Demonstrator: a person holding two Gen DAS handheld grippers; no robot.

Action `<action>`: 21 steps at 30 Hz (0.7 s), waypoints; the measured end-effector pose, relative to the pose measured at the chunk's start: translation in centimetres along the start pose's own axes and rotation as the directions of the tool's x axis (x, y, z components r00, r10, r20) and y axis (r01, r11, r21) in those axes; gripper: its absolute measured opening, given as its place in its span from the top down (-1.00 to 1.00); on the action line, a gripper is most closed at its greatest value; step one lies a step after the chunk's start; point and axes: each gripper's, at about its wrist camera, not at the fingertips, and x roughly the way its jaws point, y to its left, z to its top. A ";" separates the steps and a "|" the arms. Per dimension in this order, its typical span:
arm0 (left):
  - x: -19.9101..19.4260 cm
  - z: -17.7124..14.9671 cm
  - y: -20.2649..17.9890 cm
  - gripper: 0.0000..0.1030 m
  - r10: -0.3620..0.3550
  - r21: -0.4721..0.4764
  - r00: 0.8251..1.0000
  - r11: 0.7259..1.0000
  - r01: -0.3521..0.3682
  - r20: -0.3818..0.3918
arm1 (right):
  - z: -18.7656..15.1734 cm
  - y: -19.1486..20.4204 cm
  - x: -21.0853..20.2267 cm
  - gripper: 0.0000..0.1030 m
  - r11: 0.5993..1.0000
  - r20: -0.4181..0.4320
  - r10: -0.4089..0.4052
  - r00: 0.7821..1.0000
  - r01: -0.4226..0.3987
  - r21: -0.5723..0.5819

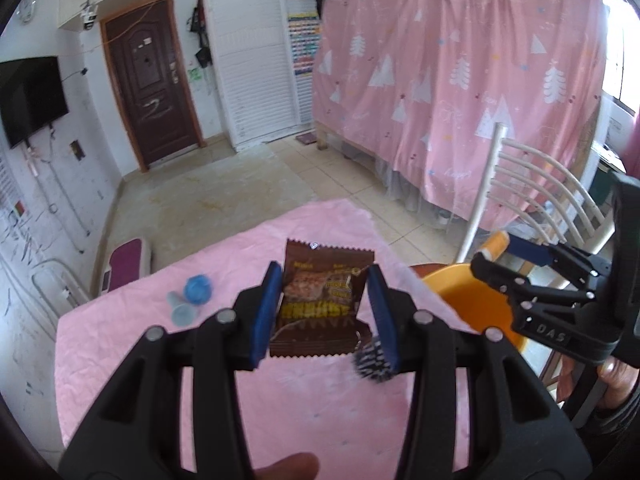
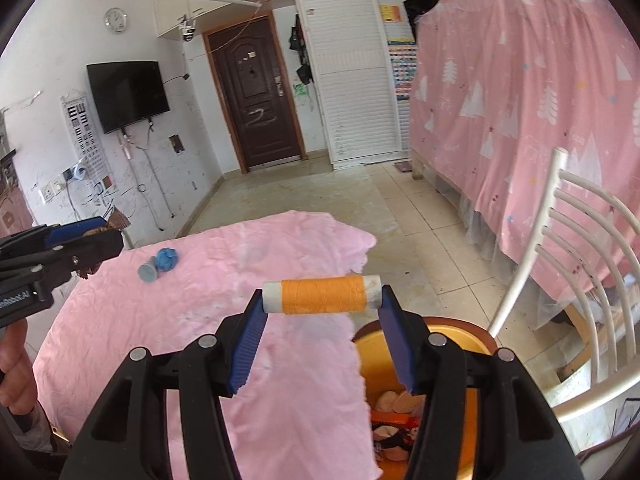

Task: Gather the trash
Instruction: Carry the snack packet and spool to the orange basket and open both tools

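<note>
At the lower centre of the left wrist view, the left gripper (image 1: 324, 312) pinched a brown snack wrapper (image 1: 320, 304) between its two blue pads, jaws partly closed on the packet's sides. The wrapper stood upright in the grip, its crimped top edge above the fingertips. Beside the right pad, low in the frame, lay a small black-and-white bristly thing (image 1: 370, 362), too blurred to name. Beyond the claw spread the pink cloth (image 1: 132, 344) on the table, with a blue cap (image 1: 197, 289) and a pale blue cup (image 1: 182, 309) just beside each other at centre left. At right, the right gripper (image 1: 490, 258) reached in from the frame's edge, holding the spool (image 1: 496, 245) above the orange bin (image 1: 476, 304).

At the lower centre of the right wrist view, the right gripper (image 2: 323, 300) clamped an orange thread spool (image 2: 323, 294) endwise, each pad pressed on one white end, the spool lying level across the gap. Under the right finger sat the bin (image 2: 440, 360), holding scraps, beside the cloth's (image 2: 224, 280) edge. The cap (image 2: 167, 260) and cup (image 2: 148, 272) lay at centre left. At the left edge the left gripper (image 2: 100, 240) held the wrapper (image 2: 116, 222), a hand (image 2: 12, 364) below it. A white chair (image 2: 592, 280) stood at right.
</note>
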 end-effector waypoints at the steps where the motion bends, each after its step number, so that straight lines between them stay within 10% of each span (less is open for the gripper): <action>1: 0.2 0.3 -0.9 0.18 -0.011 0.012 1.000 1.000 0.011 0.003 | -0.2 -0.6 -0.1 0.10 1.000 -0.002 -0.006 1.000 0.006 0.006; 21: 5.6 2.7 -12.5 0.18 -0.165 0.130 0.984 0.976 0.173 -0.072 | -5.3 -8.1 1.2 0.08 0.993 -0.095 -0.043 0.995 0.053 0.108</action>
